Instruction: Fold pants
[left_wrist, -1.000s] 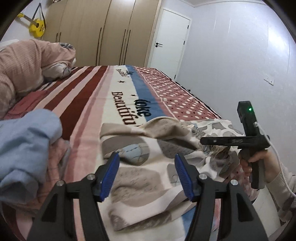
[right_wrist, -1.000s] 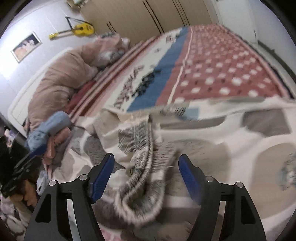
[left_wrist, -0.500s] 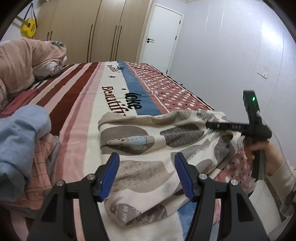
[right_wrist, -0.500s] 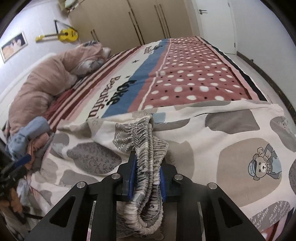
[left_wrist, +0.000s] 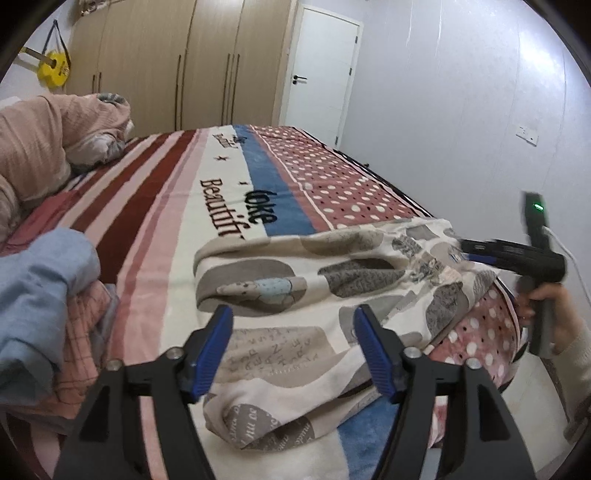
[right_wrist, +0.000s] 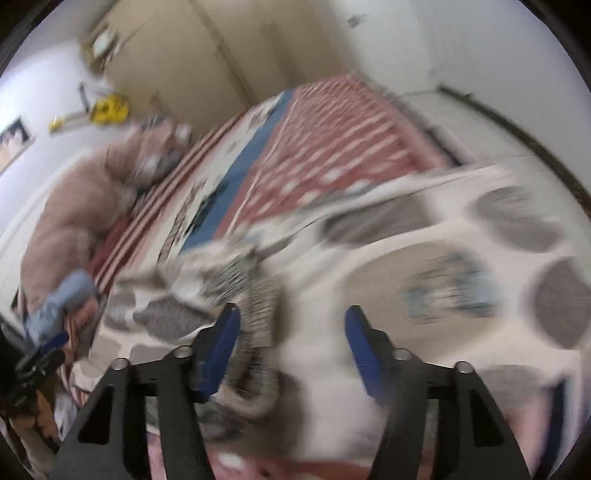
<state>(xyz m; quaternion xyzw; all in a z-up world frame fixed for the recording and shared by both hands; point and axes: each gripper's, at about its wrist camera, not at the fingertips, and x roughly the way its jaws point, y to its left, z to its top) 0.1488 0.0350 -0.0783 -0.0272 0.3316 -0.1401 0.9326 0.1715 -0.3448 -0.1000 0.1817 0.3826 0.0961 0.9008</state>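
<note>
Bed (left_wrist: 155, 206) carrying the pants (left_wrist: 295, 332), spread flat | I'm opening the right hand-held gripper (right_wrist: 291, 343), waistband loose between jaws | left hand-held gripper (left_wrist: 293, 350) hanging wide, empty | folding barely begun

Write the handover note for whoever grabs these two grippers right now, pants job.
Left gripper: open, empty, poised over the near end of the pants.
Right gripper: jaws just opened; the gathered waistband sits loose between them, pads not pressing. That view is blurred.
Pants: spread across the foot of the bed, one part hanging over the side edge by the right hand.
Done: pants pulled out flat, no fold visible.
Left: smooth them, fold leg onto leg, then fold lengthwise. Other clothes are heaped to the left.
</note>
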